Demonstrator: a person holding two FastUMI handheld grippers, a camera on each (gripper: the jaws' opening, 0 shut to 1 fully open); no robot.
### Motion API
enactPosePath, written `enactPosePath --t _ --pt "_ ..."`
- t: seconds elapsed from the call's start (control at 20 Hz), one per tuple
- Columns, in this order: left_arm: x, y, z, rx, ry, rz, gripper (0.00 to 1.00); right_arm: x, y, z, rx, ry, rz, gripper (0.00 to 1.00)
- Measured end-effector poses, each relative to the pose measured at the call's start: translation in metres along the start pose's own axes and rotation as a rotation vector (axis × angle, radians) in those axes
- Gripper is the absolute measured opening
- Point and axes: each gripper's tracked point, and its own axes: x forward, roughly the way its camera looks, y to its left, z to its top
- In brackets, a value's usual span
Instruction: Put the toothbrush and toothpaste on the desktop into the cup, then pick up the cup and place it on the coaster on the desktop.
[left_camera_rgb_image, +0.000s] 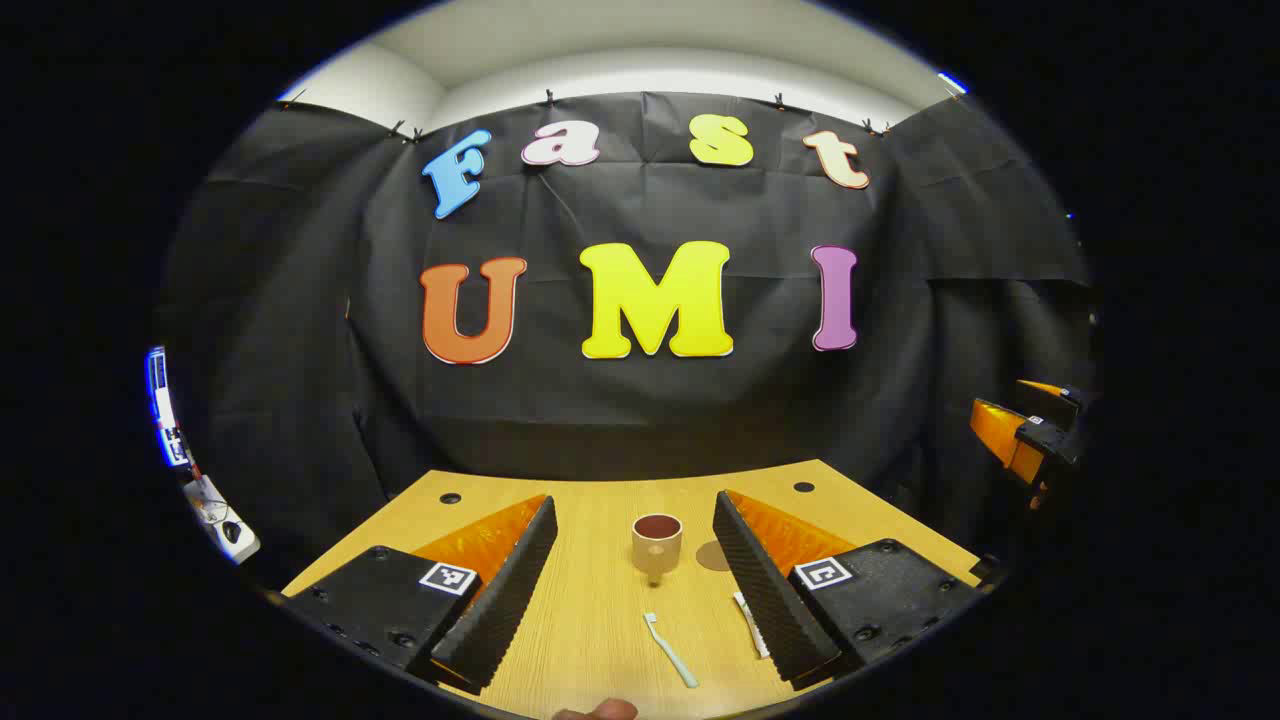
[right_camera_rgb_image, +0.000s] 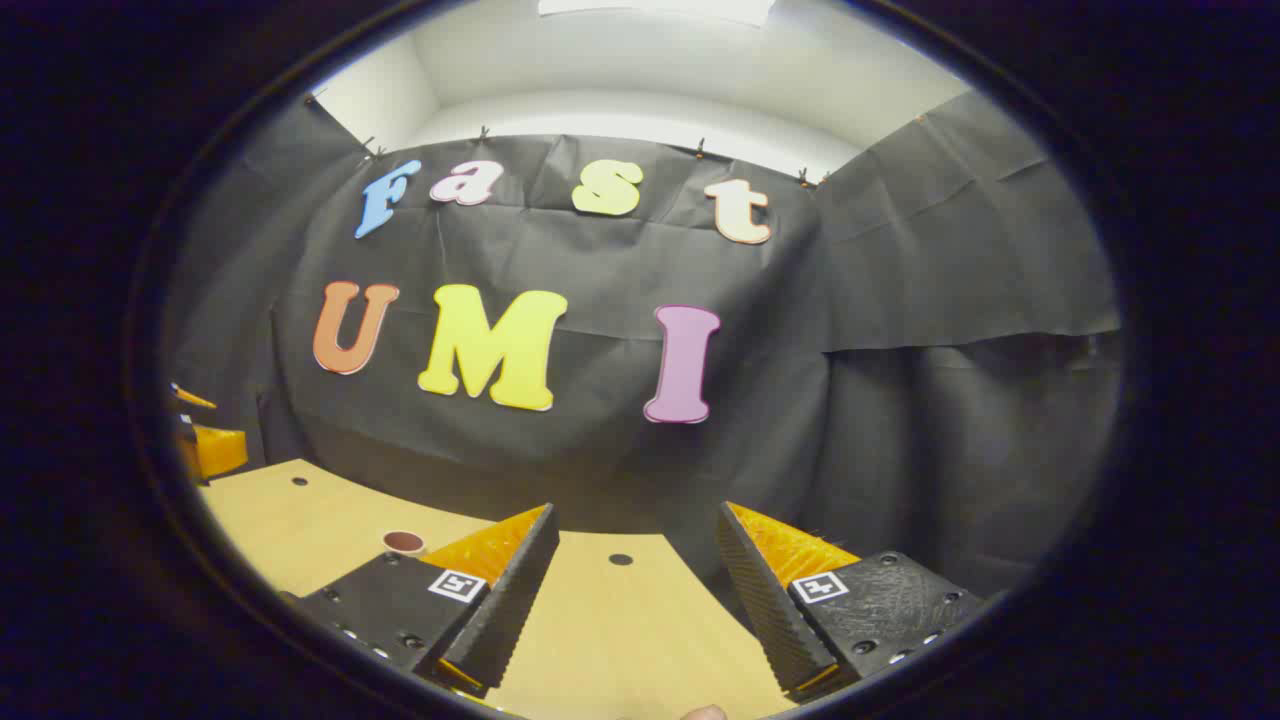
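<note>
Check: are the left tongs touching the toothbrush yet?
Apart. In the left gripper view the left tongs are open above the desktop, and the toothbrush lies flat between the fingers with bare wood on both sides.

Left gripper (left_camera_rgb_image: 640, 600): fingers spread wide, bare desktop (left_camera_rgb_image: 590, 620) seen between them. Cup (left_camera_rgb_image: 657, 543) stands upright ahead in gap, midway between fingertips, apart from both. Coaster (left_camera_rgb_image: 713, 556) lies flat just right of cup, partly hidden by right finger. Toothbrush (left_camera_rgb_image: 670, 650) lies flat in gap, nearer than cup. Toothpaste (left_camera_rgb_image: 750, 624) lies against right finger's inner edge. Right gripper (right_camera_rgb_image: 640, 600): fingers spread, bare wood between them up to desk's far edge. Cup rim seen beyond its left finger.
</note>
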Motion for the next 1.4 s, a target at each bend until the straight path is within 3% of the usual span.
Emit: enactPosePath --t 0.1,0.25,0.4,0.6,0.95,1.4 --pt "0.002 0.002 0.004 -0.012 0.024 -0.029 0.99 0.002 0.028 0.009 0.003 0.002 0.041 0.95" --pt "0.005 -0.001 0.019 -0.035 -0.04 -0.054 0.99 0.01 0.049 0.01 0.009 0.011 0.094 0.96" --pt "0.016 0.011 0.015 -0.001 -0.015 0.031 0.99 0.018 0.067 0.006 0.008 0.026 0.168 0.95" --pt "0.027 0.014 0.009 -0.003 0.007 0.075 0.99 0.025 0.086 -0.003 -0.034 0.025 0.254 0.95" --pt "0.039 0.009 0.014 -0.007 0.005 0.124 0.99 0.043 0.092 -0.02 -0.063 0.083 0.323 0.95" --pt "0.075 0.006 -0.015 -0.055 0.15 0.067 0.99 0.064 0.12 -0.043 -0.076 0.213 0.346 0.95"
